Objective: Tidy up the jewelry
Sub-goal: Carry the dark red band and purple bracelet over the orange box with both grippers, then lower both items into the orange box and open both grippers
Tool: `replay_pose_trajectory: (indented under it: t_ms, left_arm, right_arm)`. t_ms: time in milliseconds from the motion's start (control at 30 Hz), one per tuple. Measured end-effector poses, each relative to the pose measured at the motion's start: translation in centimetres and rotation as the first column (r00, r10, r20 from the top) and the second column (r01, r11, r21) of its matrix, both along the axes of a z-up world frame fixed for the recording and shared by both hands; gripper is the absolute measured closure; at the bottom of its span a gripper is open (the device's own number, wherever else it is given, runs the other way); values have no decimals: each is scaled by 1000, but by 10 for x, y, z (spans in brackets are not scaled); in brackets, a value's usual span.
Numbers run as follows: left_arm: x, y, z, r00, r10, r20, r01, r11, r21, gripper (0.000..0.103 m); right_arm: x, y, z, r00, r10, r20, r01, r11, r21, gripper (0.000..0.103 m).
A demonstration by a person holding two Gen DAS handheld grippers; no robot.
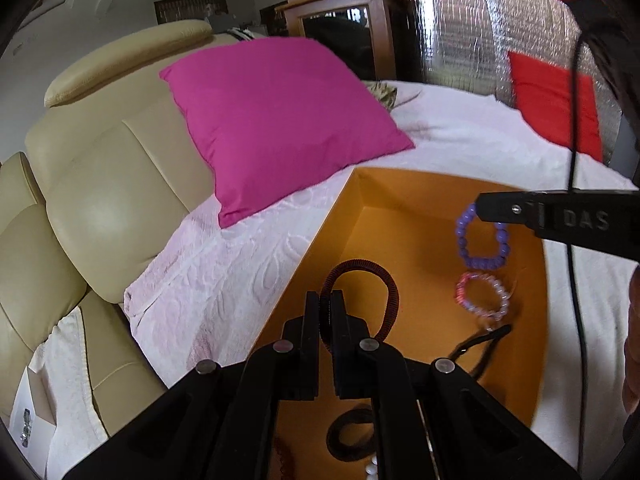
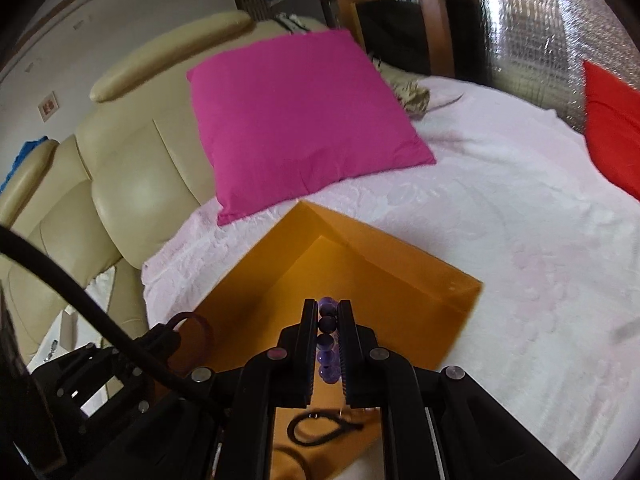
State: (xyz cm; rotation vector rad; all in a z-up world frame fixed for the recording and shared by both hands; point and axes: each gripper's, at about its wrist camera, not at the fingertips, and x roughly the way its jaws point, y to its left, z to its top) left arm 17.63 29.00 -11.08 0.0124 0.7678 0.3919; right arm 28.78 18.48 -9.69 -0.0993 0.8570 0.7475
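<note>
An orange box point(image 1: 424, 196) lies open on the white bedspread. My left gripper point(image 1: 325, 298) is shut on a dark red coiled bracelet point(image 1: 390, 284) and holds it over the box. My right gripper point(image 2: 328, 308) is shut on a purple bead bracelet point(image 2: 327, 344); in the left wrist view that bracelet point(image 1: 482, 240) hangs from the right gripper point(image 1: 480, 206) above the box. A pink bead bracelet point(image 1: 482, 294), a black cord point(image 1: 480, 344) and a dark ring point(image 1: 348, 432) lie on the box floor. The left gripper point(image 2: 168, 330) shows at the lower left of the right wrist view.
A magenta pillow point(image 1: 280, 120) leans on the cream leather headboard point(image 1: 108, 168) behind the box. A red cushion point(image 1: 556, 100) sits at the far right. The white bedspread point(image 2: 540, 240) stretches right of the box point(image 2: 400, 256). A black cable point(image 1: 576, 280) hangs at right.
</note>
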Motion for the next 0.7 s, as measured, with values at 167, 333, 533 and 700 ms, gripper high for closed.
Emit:
replay_pose_trajectory:
  t_ms: [167, 333, 533, 700]
  left_arm:
    - [13, 6, -13, 999, -1, -39, 1, 1000, 8, 98]
    - [23, 14, -26, 997, 7, -81, -7, 1000, 5, 98]
    - [30, 22, -41, 992, 17, -127, -18, 1000, -8, 98]
    - [35, 25, -53, 987, 20, -160, -23, 1000, -19, 98]
  right_arm:
    - [21, 23, -16, 999, 13, -32, -14, 999, -43, 92]
    - [37, 36, -29, 997, 7, -77, -12, 998, -65, 92]
    - [45, 52, -42, 994, 3, -105, -14, 994, -105, 92]
    - [47, 60, -53, 994, -5, -113, -9, 992, -126, 92]
